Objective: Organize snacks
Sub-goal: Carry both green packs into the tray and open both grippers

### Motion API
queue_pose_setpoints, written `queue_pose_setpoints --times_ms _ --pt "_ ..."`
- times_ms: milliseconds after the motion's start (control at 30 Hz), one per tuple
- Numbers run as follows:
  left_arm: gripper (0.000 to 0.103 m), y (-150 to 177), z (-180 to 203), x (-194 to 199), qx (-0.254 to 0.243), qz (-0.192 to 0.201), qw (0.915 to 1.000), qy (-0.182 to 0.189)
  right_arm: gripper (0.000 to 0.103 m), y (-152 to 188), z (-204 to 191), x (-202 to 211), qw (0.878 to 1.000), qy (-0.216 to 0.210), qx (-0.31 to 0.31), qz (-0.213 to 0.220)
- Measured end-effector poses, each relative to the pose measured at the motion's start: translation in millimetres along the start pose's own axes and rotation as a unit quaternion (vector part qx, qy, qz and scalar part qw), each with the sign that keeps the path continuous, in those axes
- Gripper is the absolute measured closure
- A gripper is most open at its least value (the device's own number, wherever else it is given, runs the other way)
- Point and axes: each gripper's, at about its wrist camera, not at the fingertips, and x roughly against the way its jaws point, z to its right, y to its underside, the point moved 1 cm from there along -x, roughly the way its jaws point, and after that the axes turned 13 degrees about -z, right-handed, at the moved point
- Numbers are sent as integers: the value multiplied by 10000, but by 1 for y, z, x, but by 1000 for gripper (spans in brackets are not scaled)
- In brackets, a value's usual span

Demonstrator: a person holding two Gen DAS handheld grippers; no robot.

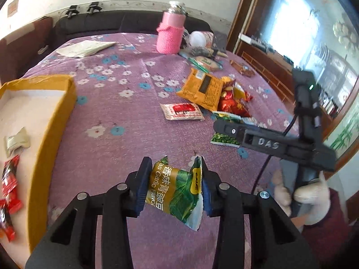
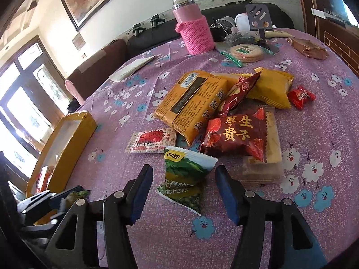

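- Yellow box (image 1: 56,121), far left, open top, on the flowered purple cloth (image 1: 125,116); a pale sachet (image 1: 16,141) and red sweets (image 1: 9,179) already inside. Judged the collecting place.
- Left gripper (image 1: 175,186): fingers closed on a green pea packet (image 1: 177,192), pads pressing its two ends. Packet held clear above the cloth, just right of the box wall; long axis crosswise between the pads, slightly tilted, one crimped edge up at the right, a corner hanging toward the camera.
- Step in hand, by judgement: carrying this packet to the box. Next move calls for a swing left over the wall, then release above the bare floor of the box.
- Right gripper (image 2: 184,192): fingers apart, straddling a second pea packet (image 2: 186,179) without touching it. Packet lying on the cloth, long axis running away from the camera, sealed top edge toward the heap.
- Next here, by judgement: lower, then close across the packet's narrow width.
- Heap beyond: white-and-red sachet (image 2: 152,141), orange biscuit pack (image 2: 193,103), dark red date bag (image 2: 235,134), overlapping.
- Pink knitted flask (image 2: 193,27) at the far edge, upright.
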Motion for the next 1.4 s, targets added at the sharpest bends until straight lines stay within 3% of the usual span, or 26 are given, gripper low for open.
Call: queue_pose_setpoints --times_ms 67,133,300,533,633,733,1000,1233,1400 --pt "68 7 -11 18 181 171 9997 8 44 1 0 -1 10000 17 1 29" --pt "68 14 -25 37 365 339 9988 2 69 0 2 -3 10000 -13 -64 -32" --pt "67 29 -67 93 796 786 9936 -174 73 5 -8 2 9998 156 79 17" --pt "67 18 -141 145 1348 1041 9841 -508 73 7 -53 40 9983 -553 185 1" --pt "67 4 -172 142 1549 923 9807 -759 74 -1 -97 51 9947 -890 510 -83" --pt "67 -6 -209 127 1892 670 9774 -667 74 -9 -150 48 9885 -1171 905 -321" --pt "67 -15 -269 86 2410 243 9668 -811 74 -8 -271 -23 9717 -1357 1631 -1039" --pt "66 -7 -297 72 2826 17 9571 -641 70 2 -333 -78 9574 -1366 2050 -1507" --pt "66 -1 -299 90 2820 195 9577 -541 70 1 -334 -82 9590 -1415 1957 -1486"
